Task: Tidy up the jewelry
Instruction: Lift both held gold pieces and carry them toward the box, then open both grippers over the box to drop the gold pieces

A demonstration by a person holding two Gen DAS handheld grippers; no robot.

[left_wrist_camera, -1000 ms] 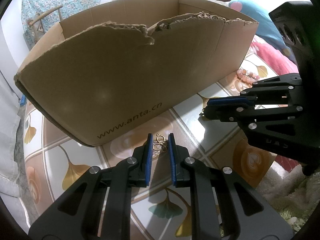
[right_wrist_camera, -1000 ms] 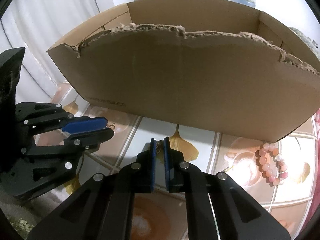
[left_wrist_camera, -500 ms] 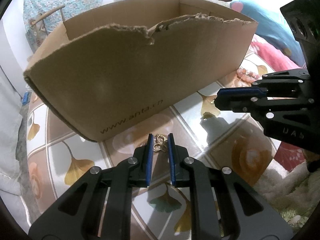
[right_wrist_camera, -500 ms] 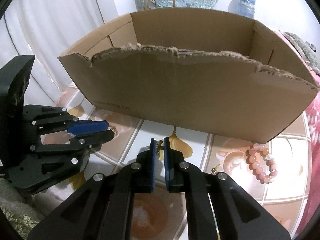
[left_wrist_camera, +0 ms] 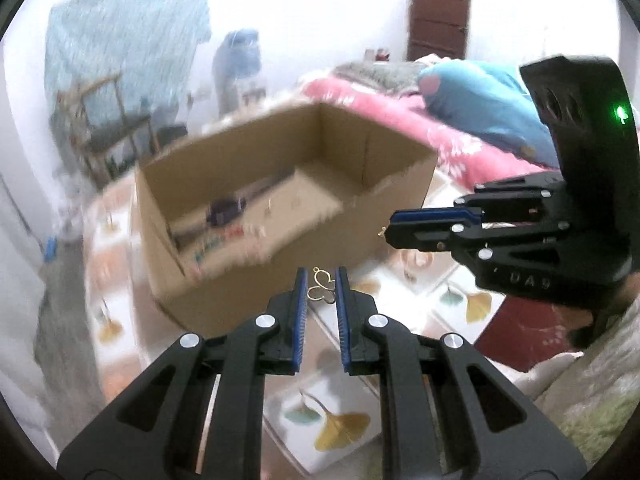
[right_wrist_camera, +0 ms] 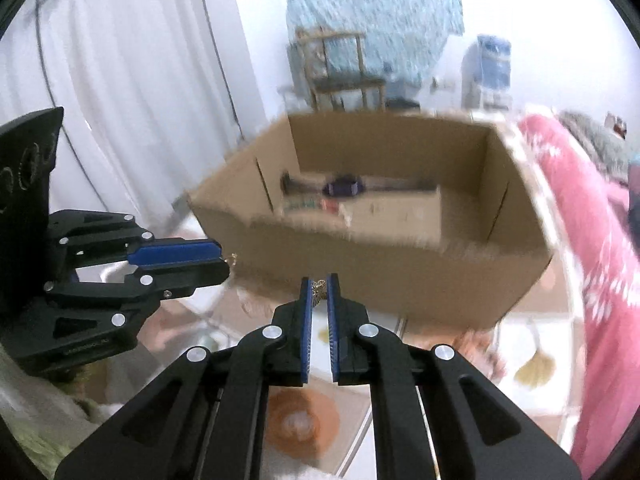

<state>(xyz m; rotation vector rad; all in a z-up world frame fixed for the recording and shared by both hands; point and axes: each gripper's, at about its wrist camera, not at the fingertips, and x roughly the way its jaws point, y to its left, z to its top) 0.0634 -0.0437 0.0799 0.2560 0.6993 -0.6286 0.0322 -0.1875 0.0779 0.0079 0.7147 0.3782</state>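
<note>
Each hand-held gripper pinches gold jewelry: left [left_wrist_camera: 321, 286] a looped earring [left_wrist_camera: 321, 290], right [right_wrist_camera: 319, 291] a small charm [right_wrist_camera: 319, 290]; the cardboard box [right_wrist_camera: 400, 280] is motion-blurred.

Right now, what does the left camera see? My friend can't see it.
The left tool holds a small gold butterfly-shaped earring in front of an open cardboard box. The right tool reaches in from the right, over a leaf-patterned table.

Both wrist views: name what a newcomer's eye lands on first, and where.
The open cardboard box fills the middle, blurred, with a dark purple item on its floor. In front, the left gripper pinches a gold butterfly-shaped earring, and the right gripper pinches a small gold piece.
</note>
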